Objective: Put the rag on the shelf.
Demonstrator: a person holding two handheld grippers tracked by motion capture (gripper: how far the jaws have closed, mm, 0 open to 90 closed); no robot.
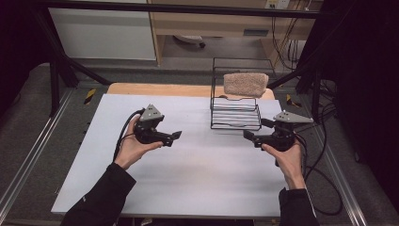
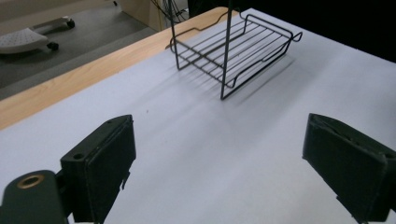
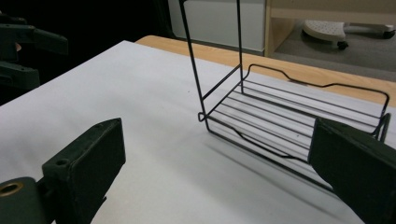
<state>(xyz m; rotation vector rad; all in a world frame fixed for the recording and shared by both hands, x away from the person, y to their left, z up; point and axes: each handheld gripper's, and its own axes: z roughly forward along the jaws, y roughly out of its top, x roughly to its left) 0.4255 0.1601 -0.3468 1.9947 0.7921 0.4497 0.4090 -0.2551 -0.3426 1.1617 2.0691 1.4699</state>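
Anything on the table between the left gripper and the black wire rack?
Nothing: bare white tabletop lies between the left gripper and the black wire rack, in the left gripper view.

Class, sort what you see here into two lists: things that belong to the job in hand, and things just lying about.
Job in hand:
- wire rack
- towel on the rack's upper tier
- left gripper, open, empty
- right gripper, open, empty

Lying about:
- chair base on the floor
- cabinet behind the table
- cables

A black wire rack [image 1: 235, 113] stands upright at the table's far edge, a beige folded towel [image 1: 245, 84] resting on its upper tier.
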